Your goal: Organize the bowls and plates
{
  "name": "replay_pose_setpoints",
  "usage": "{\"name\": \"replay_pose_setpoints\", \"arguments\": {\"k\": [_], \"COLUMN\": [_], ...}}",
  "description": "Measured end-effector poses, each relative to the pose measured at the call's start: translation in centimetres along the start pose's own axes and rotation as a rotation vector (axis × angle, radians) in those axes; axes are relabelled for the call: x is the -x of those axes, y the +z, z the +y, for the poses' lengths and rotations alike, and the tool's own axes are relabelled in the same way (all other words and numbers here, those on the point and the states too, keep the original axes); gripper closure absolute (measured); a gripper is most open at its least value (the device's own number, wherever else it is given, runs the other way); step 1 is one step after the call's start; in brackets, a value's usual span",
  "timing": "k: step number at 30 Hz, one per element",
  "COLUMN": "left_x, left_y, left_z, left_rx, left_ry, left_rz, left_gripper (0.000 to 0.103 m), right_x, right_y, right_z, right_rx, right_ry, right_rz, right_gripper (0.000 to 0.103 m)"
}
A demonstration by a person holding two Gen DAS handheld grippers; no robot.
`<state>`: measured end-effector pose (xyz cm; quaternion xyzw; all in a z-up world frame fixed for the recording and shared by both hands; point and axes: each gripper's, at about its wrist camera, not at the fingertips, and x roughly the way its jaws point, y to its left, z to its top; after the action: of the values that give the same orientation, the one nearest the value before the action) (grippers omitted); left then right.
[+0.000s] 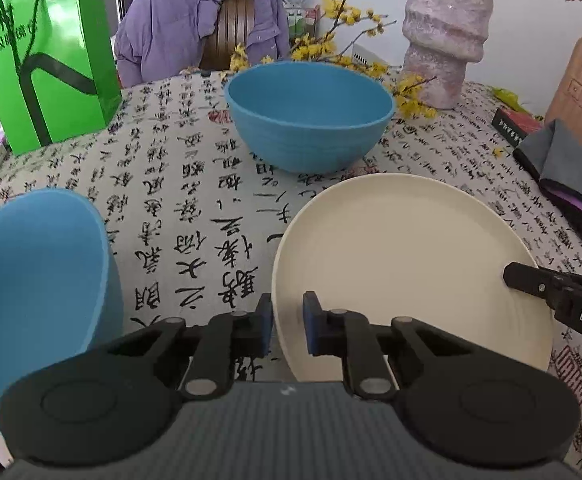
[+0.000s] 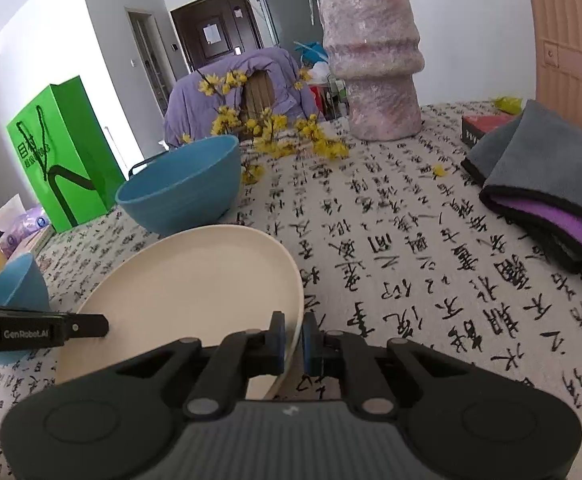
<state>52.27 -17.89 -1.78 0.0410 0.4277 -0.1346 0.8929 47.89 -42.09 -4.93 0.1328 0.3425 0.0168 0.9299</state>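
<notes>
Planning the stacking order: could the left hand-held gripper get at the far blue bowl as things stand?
Probably not yet: the left hand-held gripper is shut on the cream plate rim. The tablecloth path to the far blue bowl looks free.

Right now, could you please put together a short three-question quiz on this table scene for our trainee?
1. True or false: both grippers are closed on the rim of the cream plate.
2. How many blue bowls are on the table? A) one B) two C) three
3. What stands beyond the far blue bowl, by the yellow flowers?

Key
1. True: the left gripper and the right gripper pinch opposite edges.
2. B; the near blue bowl is the second.
3. The pink vase.
</notes>
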Motion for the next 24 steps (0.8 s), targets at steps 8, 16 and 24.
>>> {"name": "replay_pose_setpoints", "arguments": {"k": [8, 16, 24], "left_x": [4.8, 9.6, 14.3], "left_y": [0.0, -2.2, -5.5], "left_z": [-0.7, -1.0, -0.8], "left_rx": [0.002, 0.012, 0.030], "left_ry": [0.005, -0.001, -0.001], "left_rz": [-0.064, -0.096, -0.119], "left_gripper": [0.088, 0.088, 0.088], "right_x": [4.3, 9.4, 14.2], "right_y": [0.9, -0.1, -2.6], "right_z": [1.3, 2.7, 4.2], "right_rx": [0.028, 0.040, 0.058], "right_ry": [-0.003, 0.000, 0.015], "right_rz": [-0.061, -0.094, -0.107], "right_gripper": [0.094, 0.094, 0.094]}}
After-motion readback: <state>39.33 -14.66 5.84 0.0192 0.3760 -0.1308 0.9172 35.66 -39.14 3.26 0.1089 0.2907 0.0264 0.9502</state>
